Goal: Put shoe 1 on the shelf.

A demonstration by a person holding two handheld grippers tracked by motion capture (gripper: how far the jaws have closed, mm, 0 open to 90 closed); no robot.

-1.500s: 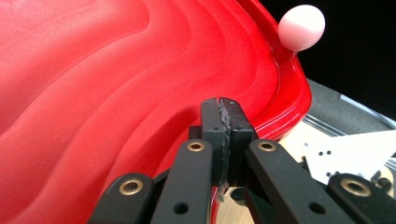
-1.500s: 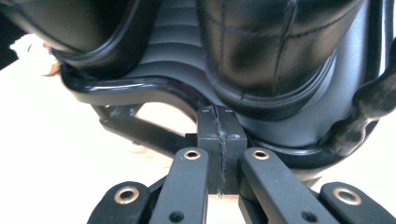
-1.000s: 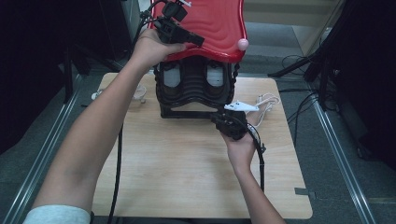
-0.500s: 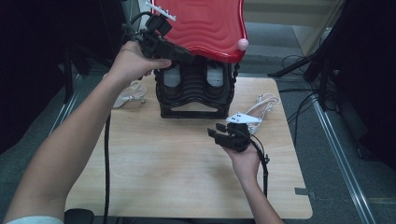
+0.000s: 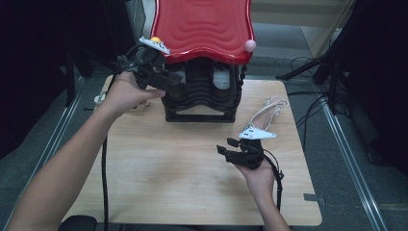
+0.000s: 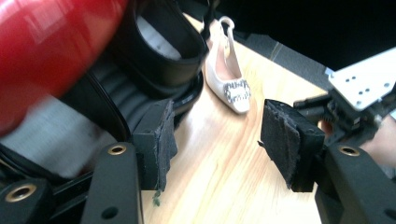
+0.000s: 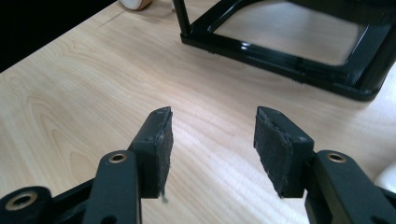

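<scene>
On the wooden worktop (image 5: 144, 168) we saw a black rack (image 5: 202, 91) with a red wavy top (image 5: 204, 26), and a white heeled shoe (image 5: 263, 120) lying just to its right. At the rack's left front corner we held our left gripper (image 5: 166, 79), whose fingers (image 6: 159, 140) had just been opening and stood apart with nothing between them, the shoe (image 6: 229, 74) lying beyond them. Nearer to us, just in front of the shoe, our right gripper (image 5: 231, 148) hovered above bare wood, its fingers (image 7: 156, 149) likewise just opened and holding nothing.
</scene>
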